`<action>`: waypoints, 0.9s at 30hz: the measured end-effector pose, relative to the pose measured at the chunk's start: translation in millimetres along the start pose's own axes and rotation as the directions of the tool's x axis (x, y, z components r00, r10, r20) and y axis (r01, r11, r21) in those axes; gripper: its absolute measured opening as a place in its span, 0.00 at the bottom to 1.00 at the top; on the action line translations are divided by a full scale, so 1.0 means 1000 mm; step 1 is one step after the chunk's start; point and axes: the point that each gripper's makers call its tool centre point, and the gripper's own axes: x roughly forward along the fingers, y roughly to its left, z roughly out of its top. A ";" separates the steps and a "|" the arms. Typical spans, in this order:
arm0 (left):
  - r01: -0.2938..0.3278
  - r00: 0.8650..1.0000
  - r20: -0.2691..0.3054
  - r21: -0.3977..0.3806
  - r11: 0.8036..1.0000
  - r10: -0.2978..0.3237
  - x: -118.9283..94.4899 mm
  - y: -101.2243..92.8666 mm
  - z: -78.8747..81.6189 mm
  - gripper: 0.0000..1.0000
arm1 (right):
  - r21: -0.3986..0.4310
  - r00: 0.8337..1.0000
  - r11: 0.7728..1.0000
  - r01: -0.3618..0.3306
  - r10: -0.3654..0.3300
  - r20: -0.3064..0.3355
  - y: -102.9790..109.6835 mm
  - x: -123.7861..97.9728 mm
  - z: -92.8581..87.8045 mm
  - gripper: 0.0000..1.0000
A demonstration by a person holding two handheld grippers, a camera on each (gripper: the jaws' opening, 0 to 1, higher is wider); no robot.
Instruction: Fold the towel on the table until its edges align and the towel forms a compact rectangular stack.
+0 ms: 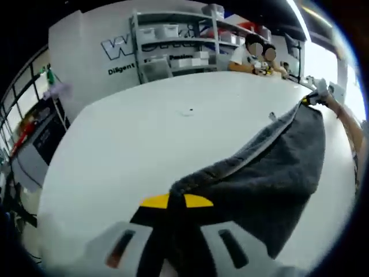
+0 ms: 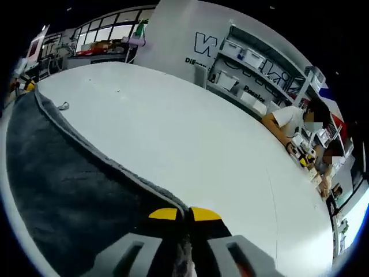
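Towel: dark grey cloth, rough nap, flat smoother woven band near its edge. Bench: white, smooth, faint sheen.

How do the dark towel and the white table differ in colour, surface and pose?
The towel is dark grey; the table is white. The towel looks fuzzy, with a paler band along its edge, while the table is smooth and plain. The towel hangs stretched between the left gripper and the right gripper, each shut on a corner; the table lies flat beneath.
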 end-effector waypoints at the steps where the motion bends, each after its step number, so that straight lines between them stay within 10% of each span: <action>1: -0.014 1.000 0.006 -0.002 1.000 0.014 0.001 0.003 0.000 0.14 | -0.005 1.000 1.000 0.017 -0.017 0.003 -0.002 -0.001 0.000 0.14; 19: -0.131 0.989 0.051 -0.140 0.982 0.139 -0.019 0.033 -0.021 0.70 | 0.077 0.983 0.986 0.145 -0.153 0.102 -0.015 -0.030 -0.002 0.46; 27: 0.019 0.995 0.102 -0.240 0.971 0.005 -0.034 0.007 -0.010 0.93 | 0.152 0.989 0.986 0.064 -0.083 0.123 -0.006 -0.051 -0.014 0.75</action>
